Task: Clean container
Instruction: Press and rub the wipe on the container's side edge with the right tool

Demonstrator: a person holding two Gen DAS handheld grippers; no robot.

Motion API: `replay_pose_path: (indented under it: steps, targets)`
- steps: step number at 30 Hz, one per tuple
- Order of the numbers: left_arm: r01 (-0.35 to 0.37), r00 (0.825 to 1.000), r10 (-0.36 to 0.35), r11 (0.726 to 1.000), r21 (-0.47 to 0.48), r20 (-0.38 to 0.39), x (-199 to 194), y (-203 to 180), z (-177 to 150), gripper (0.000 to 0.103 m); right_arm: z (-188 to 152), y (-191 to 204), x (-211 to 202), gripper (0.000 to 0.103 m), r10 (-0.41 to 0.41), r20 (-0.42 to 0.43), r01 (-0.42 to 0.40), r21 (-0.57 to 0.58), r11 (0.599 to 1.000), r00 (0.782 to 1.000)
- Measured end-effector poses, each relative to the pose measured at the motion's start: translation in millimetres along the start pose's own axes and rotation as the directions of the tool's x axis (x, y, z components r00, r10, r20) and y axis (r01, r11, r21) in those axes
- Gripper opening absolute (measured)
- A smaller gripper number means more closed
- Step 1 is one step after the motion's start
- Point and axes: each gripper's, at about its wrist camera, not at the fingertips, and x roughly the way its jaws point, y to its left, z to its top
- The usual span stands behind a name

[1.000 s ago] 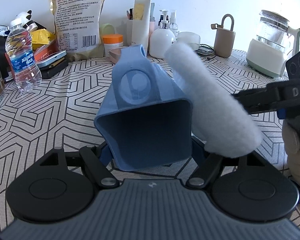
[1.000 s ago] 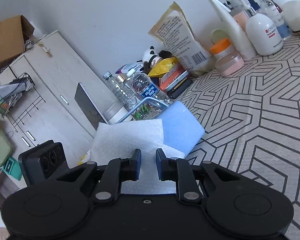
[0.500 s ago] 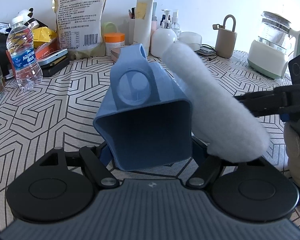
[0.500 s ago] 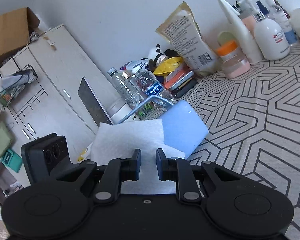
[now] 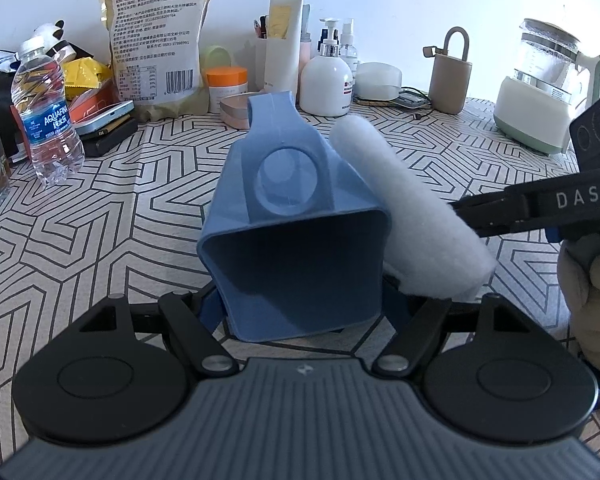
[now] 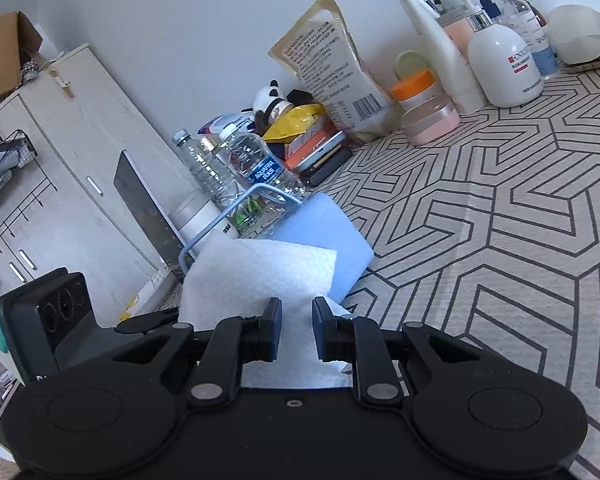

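left claw (image 5: 300, 312): clamped on the blue plastic square-mouthed container (image 5: 296, 248), tipped over the patterned table (image 5: 100, 240)
right claw (image 6: 296, 328): gripping a white folded cloth (image 6: 256, 276) that's touching the container's side

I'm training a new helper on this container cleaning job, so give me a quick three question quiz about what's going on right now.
1. True or false: the left gripper holds the blue container above the patterned tablecloth.
2. What does the right gripper hold? A) a water bottle B) a white wipe C) an orange-lidded jar
3. Fill in: in the left wrist view, the wipe lies against the container's ____ side, outside it.

Key: 1 true; 2 B; 3 right
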Motion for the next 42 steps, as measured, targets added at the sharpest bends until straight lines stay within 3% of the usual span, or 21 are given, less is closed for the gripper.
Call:
replay_pose_path:
  steps: [6, 17, 20, 23, 29, 37, 42]
  targets:
    - [0.003, 1.000, -0.003, 1.000, -0.013, -0.001, 0.4, 2.0, 0.3, 0.076, 1.2, 10.8, -1.2, 0.022, 0.010, 0.019, -0.008, -0.069, 0.998, 1.000]
    - [-0.003, 1.000, 0.003, 1.000, -0.027, -0.002, 0.3, 3.3, 0.2, 0.076, 1.2, 15.5, -2.8, 0.022, 0.064, 0.020, -0.062, -0.088, 0.994, 0.998]
    - [-0.007, 1.000, 0.007, 1.000, -0.021, -0.002, 0.4, 2.3, 0.0, 0.076, 3.2, 13.0, 0.1, 0.022, 0.047, 0.013, -0.046, -0.073, 0.996, 0.999]
    - [-0.007, 1.000, 0.007, 1.000, -0.017, -0.001, 0.2, 1.8, -0.1, 0.076, 2.2, 8.4, 4.8, 0.022, -0.028, -0.013, 0.027, -0.059, 0.998, 1.000]
    - [-0.004, 1.000, 0.004, 1.000, -0.022, -0.002, 0.4, 2.8, 0.1, 0.076, 2.0, 7.2, 5.3, 0.022, -0.039, -0.019, 0.038, -0.053, 0.998, 0.999]
    - [0.000, 1.000, 0.000, 1.000, -0.021, -0.001, 0.1, 2.1, 0.1, 0.076, 2.9, 16.5, -1.6, 0.022, 0.046, 0.010, -0.045, -0.085, 0.995, 0.999]
    - [-0.004, 1.000, 0.004, 1.000, -0.013, 0.001, -0.3, 0.9, 0.1, 0.076, 1.4, 9.2, 5.1, 0.022, -0.052, -0.025, 0.050, -0.056, 0.997, 0.998]
